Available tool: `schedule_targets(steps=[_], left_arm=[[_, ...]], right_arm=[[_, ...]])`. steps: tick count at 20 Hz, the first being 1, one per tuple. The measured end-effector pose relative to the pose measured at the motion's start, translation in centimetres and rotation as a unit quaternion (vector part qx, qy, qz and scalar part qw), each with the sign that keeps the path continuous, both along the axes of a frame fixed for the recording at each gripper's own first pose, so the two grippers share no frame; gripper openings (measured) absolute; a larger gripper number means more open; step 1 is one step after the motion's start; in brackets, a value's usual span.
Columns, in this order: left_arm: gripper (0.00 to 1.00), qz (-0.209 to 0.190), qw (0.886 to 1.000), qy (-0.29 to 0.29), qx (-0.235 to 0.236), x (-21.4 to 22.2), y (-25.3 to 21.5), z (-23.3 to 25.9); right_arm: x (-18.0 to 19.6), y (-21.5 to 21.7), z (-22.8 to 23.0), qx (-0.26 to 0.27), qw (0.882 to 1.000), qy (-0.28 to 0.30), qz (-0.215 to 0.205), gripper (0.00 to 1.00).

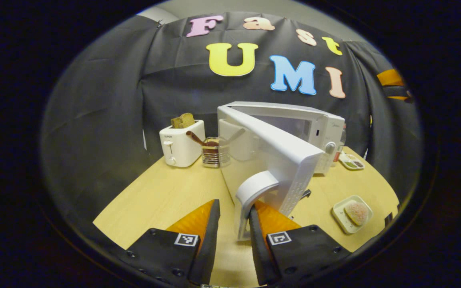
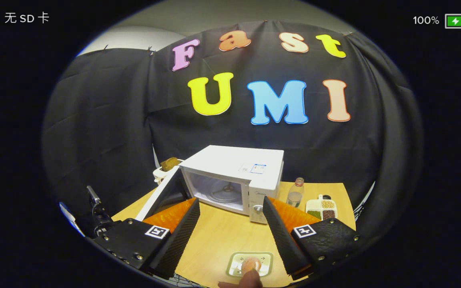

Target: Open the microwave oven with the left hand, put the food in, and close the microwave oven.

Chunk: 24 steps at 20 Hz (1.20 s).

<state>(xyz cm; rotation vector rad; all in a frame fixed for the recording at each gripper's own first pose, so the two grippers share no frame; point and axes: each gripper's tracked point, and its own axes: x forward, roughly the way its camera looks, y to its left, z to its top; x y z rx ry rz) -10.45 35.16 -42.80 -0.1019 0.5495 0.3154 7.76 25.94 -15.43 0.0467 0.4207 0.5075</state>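
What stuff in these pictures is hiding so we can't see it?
- Microwave inside: left gripper view, blocked by its open door.
- Food on the small plate: right gripper view, partly covered by a fingertip.
- Glass jar contents: left gripper view, too small.
- Toaster: right gripper view, mostly behind the door.

Microwave oven (image 2: 236,176) open; food (image 2: 250,264) outside on the table.
I see the white oven's door (image 1: 278,160) swung out on its left hinge, curved handle (image 1: 252,192) at the free edge, cavity and turntable exposed. The round pinkish food lies on a small square dish (image 2: 235,271) in front, well apart.
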Motion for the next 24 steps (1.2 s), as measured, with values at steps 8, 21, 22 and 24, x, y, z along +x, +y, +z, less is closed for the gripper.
schedule_targets(steps=[8,21,22,24], left_arm=[[0.55,0.131,0.99,-0.044,0.015,-9.0,2.0,9.7],[0.66,0.092,0.987,-0.114,0.062,-18.9,-8.3,26.2],[0.68,0.08,0.988,-0.122,0.051,-19.1,-8.8,26.8],[0.71,0.056,0.987,-0.14,0.053,-19.7,-9.1,27.6]], right_arm=[[-3.8,-1.0,2.4,0.015,0.998,-0.036,0.052,0.96],[-8.9,-4.6,-3.0,0.001,1.0,0.01,0.01,0.97],[-9.5,-4.5,-4.4,-0.004,0.999,0.033,0.004,0.97],[-10.0,-4.4,-7.3,-0.019,0.998,0.06,-0.013,0.97]])
